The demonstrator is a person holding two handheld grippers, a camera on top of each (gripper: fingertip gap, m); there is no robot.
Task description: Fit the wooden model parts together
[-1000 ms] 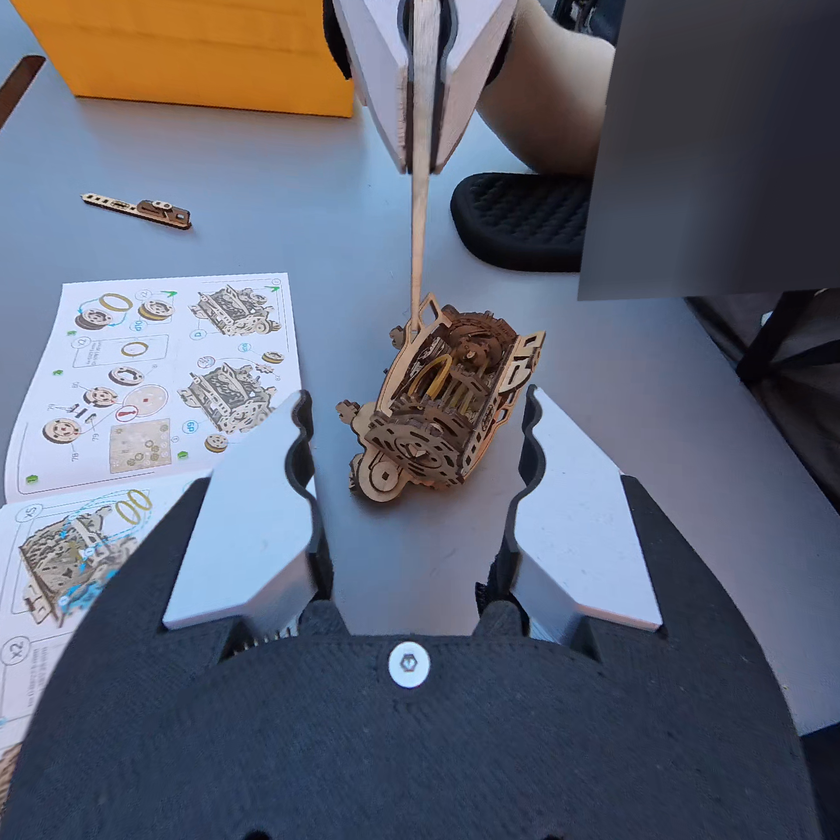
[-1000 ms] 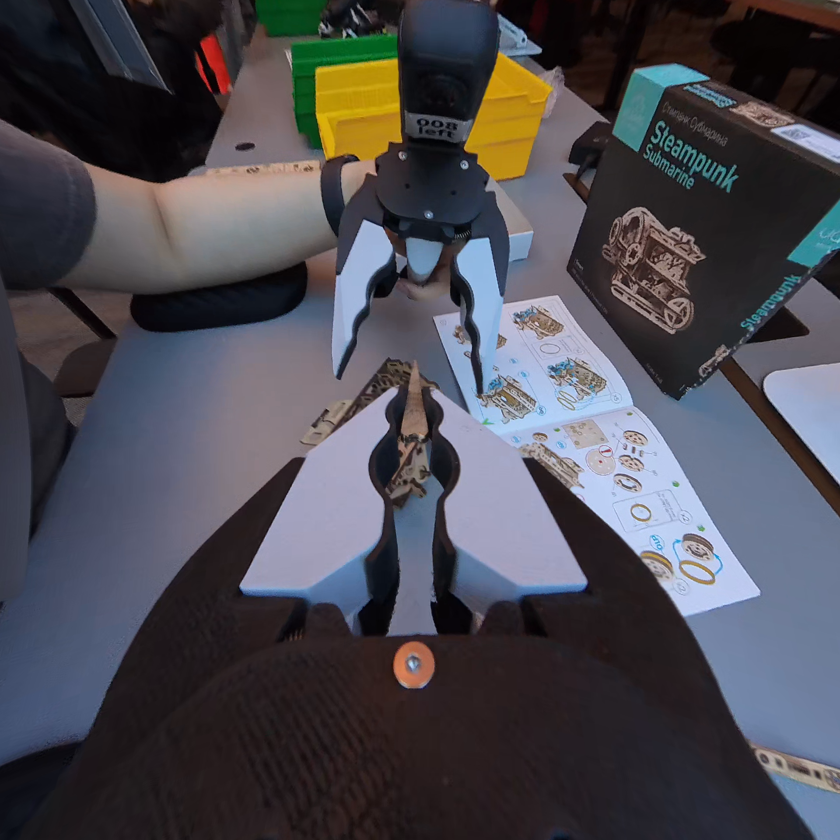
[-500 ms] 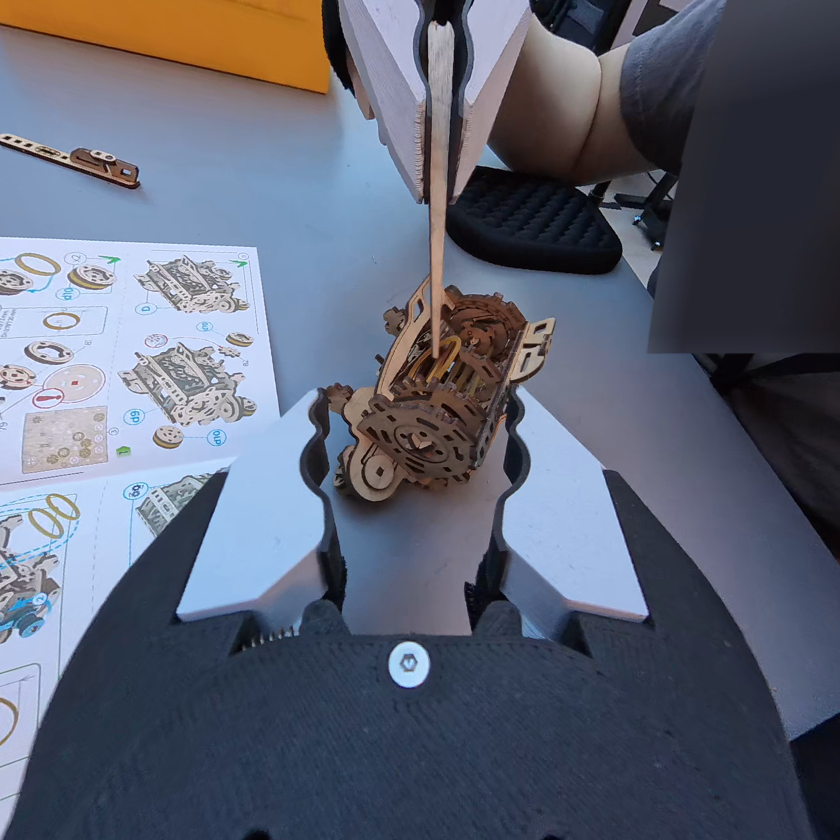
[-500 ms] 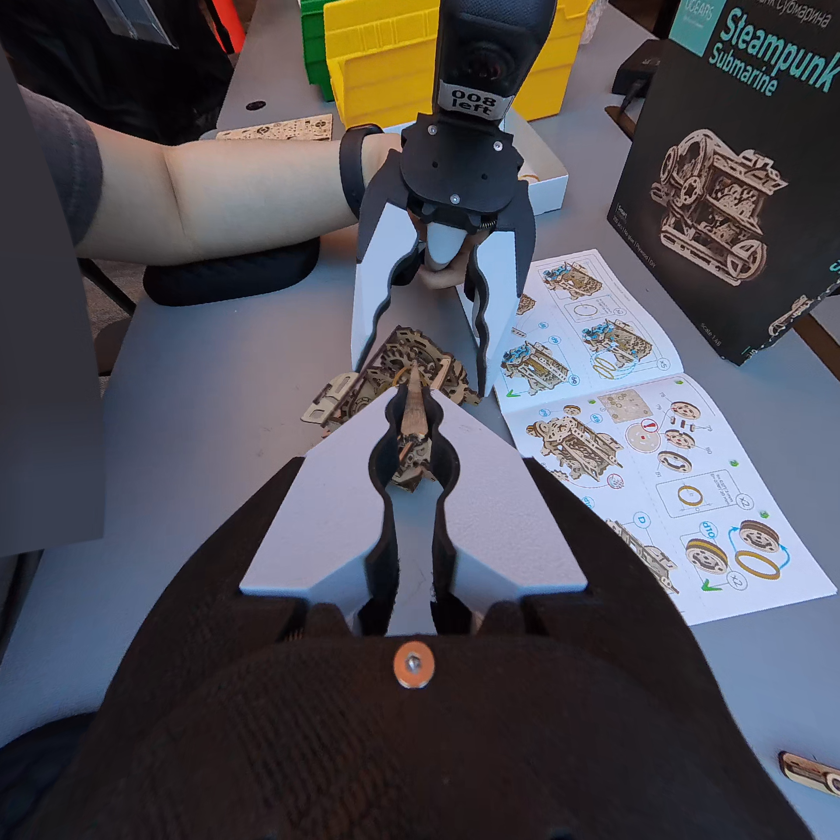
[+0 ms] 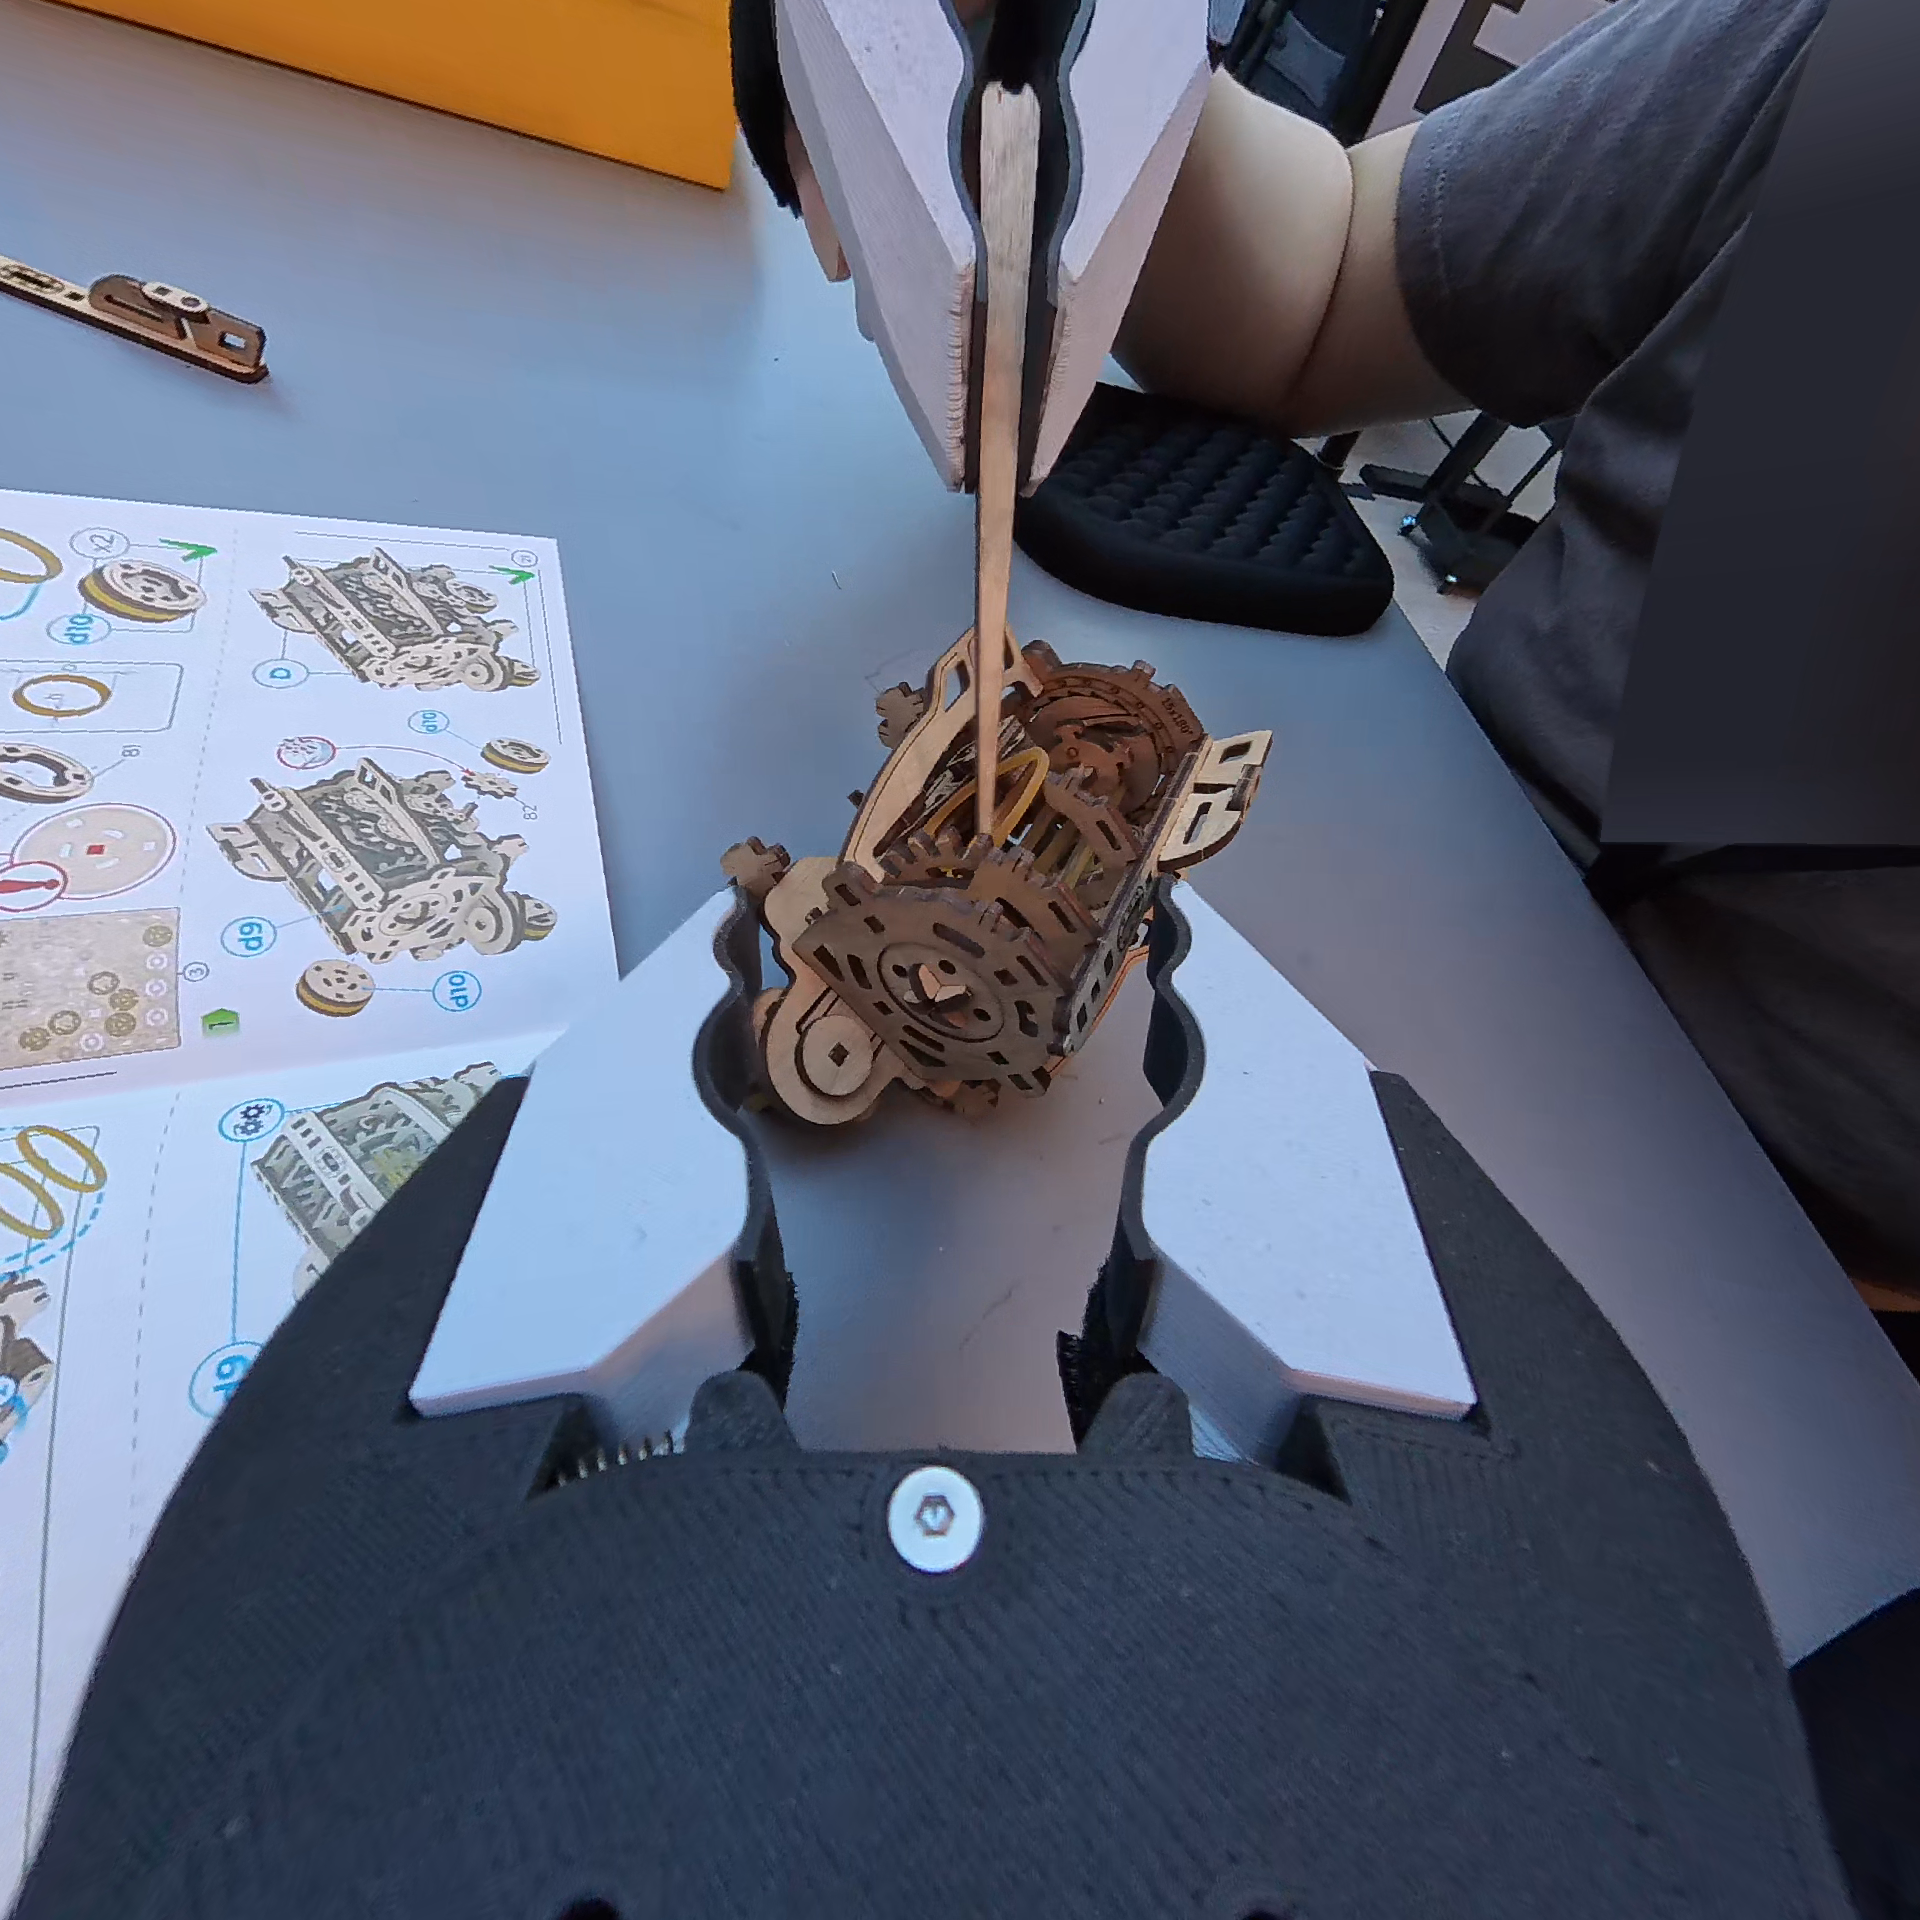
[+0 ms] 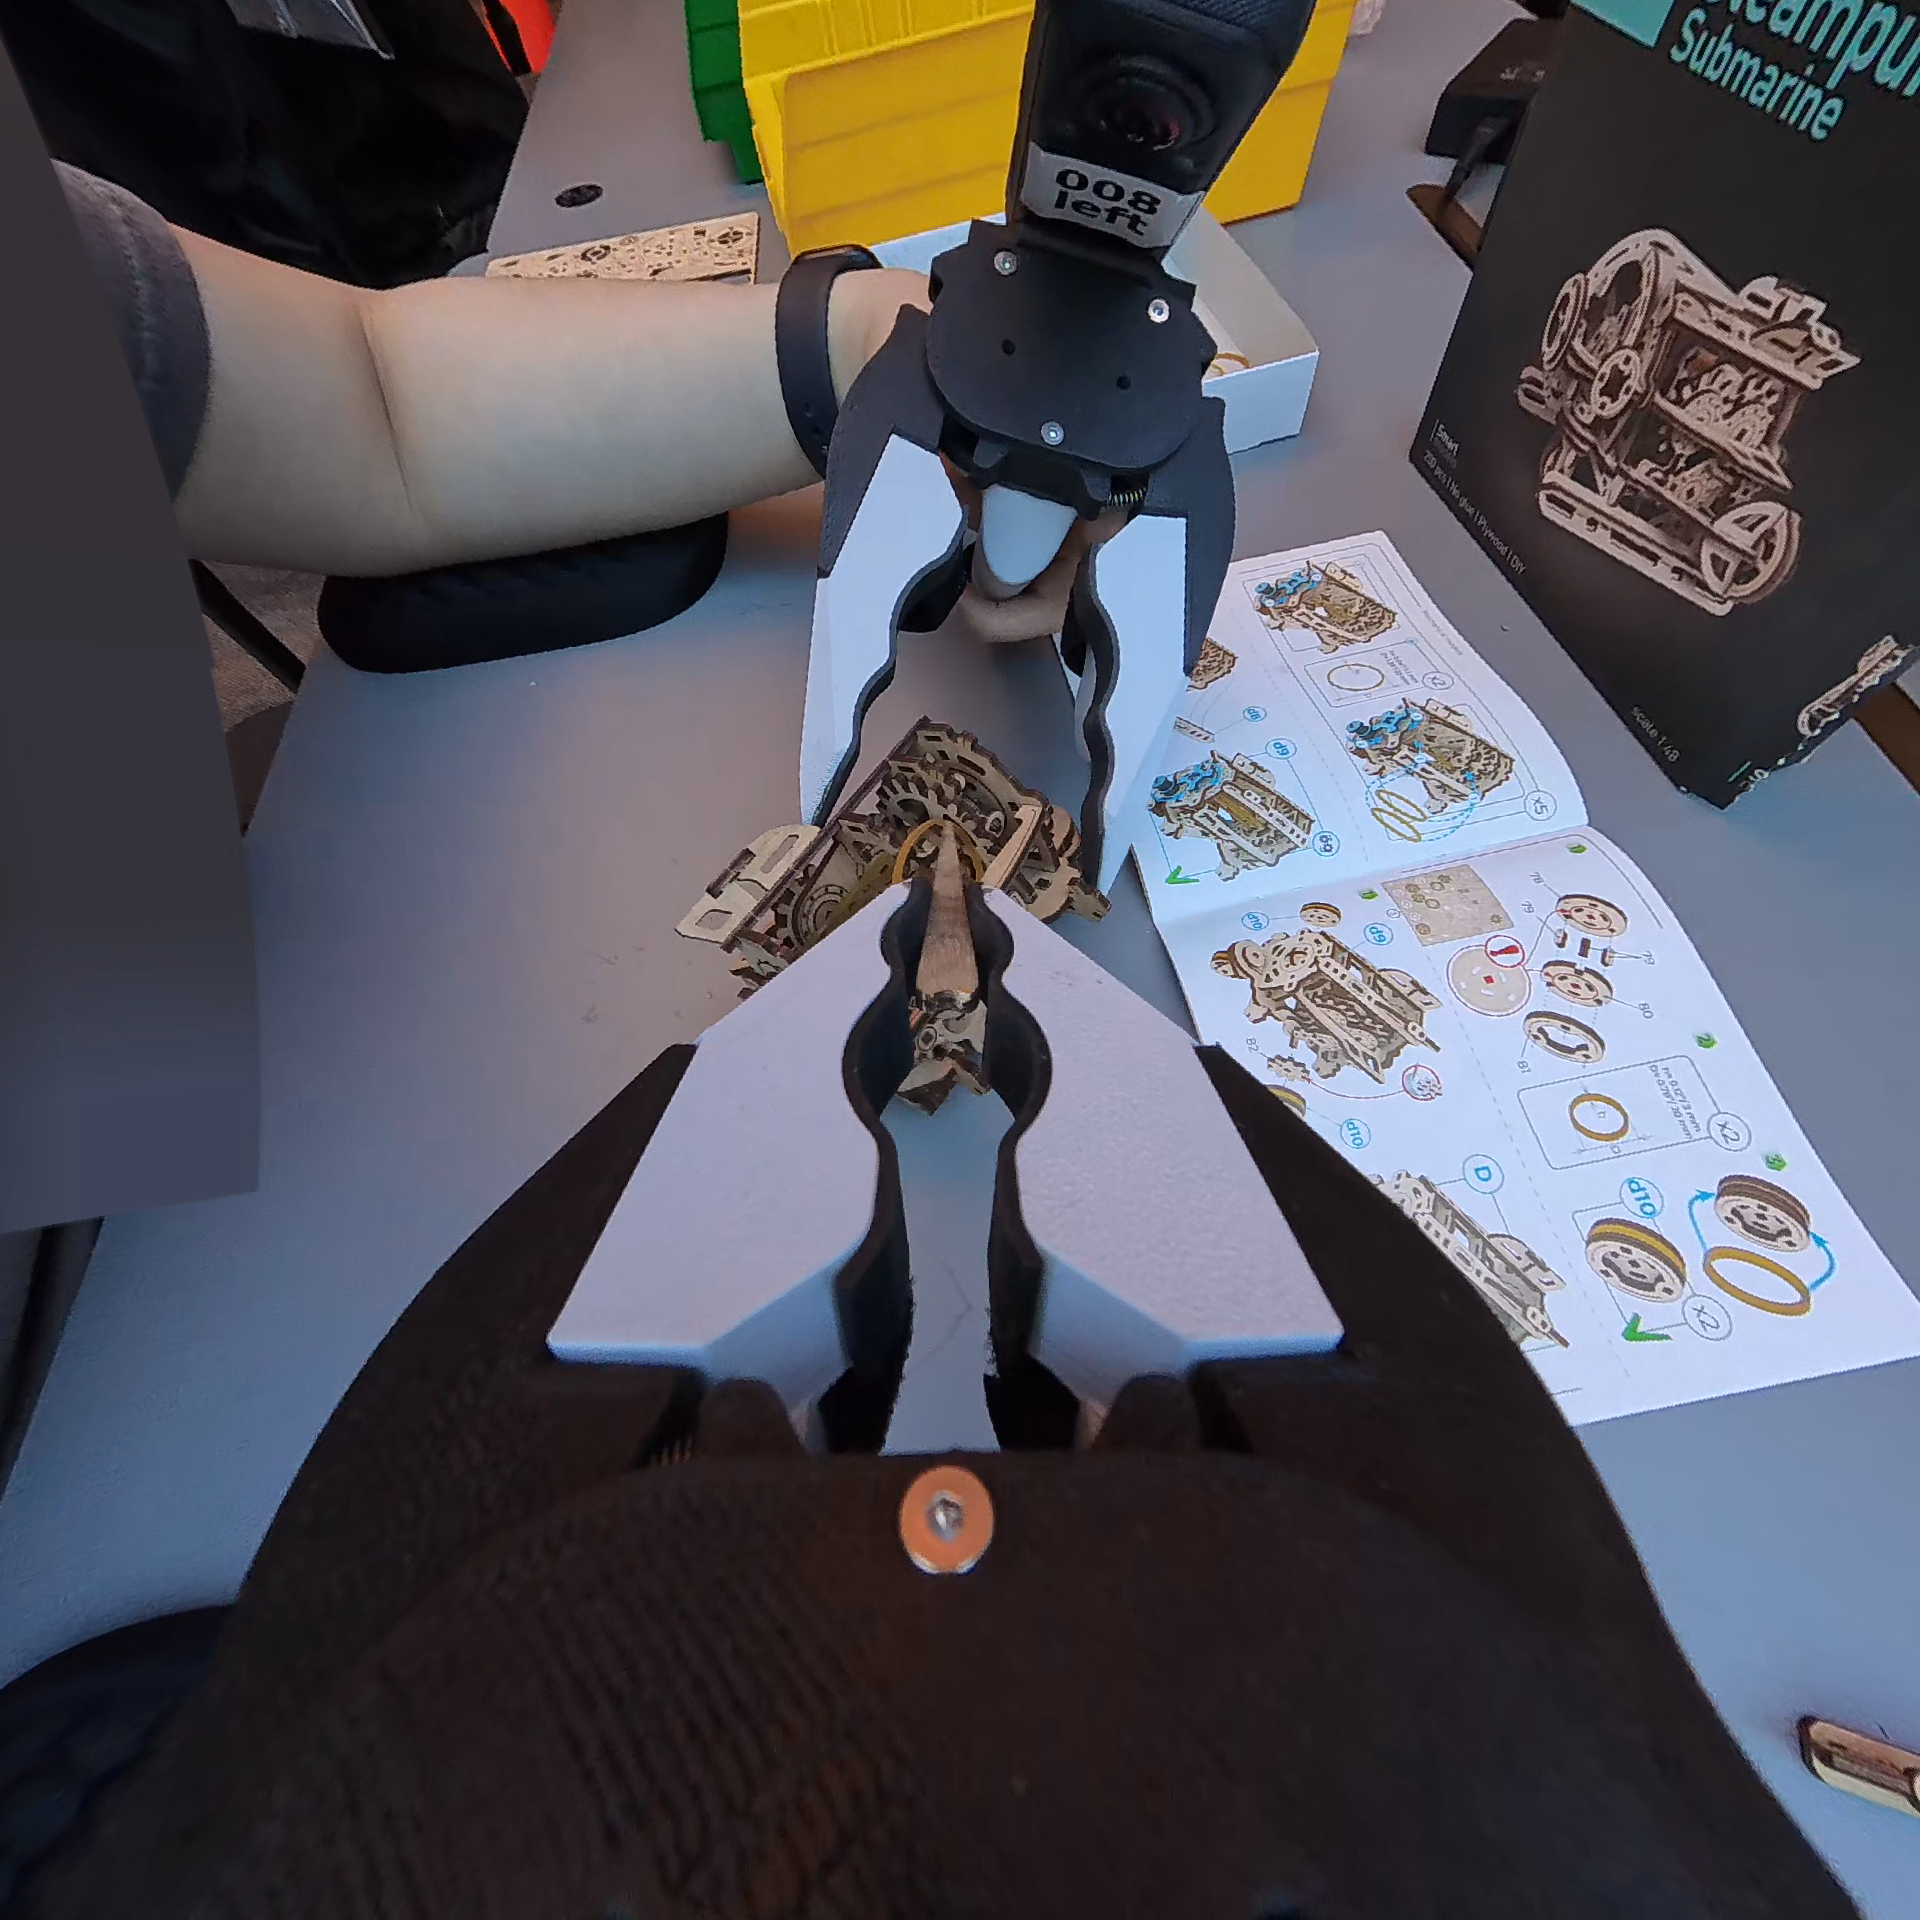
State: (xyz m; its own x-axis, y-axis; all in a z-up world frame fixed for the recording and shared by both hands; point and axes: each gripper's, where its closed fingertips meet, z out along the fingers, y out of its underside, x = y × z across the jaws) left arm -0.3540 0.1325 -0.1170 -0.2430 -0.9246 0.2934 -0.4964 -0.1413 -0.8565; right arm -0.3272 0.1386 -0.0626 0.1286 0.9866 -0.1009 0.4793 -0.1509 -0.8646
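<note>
Left gripper (image 5: 951, 940) spread wide, fingers flanking wooden model (image 5: 987, 894) on grey table (image 5: 520, 395); right gripper (image 5: 995, 468) clenched on thin wooden stick (image 5: 995, 582), tip poked into model's yellow band; instruction sheet (image 5: 312, 790) alongside; yellow bin (image 5: 468, 83) beyond.

My left gripper (image 5: 951, 914) straddles the wooden model (image 5: 997, 894) on the table (image 5: 416, 416); my right gripper (image 6: 945, 904) opposes it; the instruction sheet (image 5: 312, 790) lies left.
</note>
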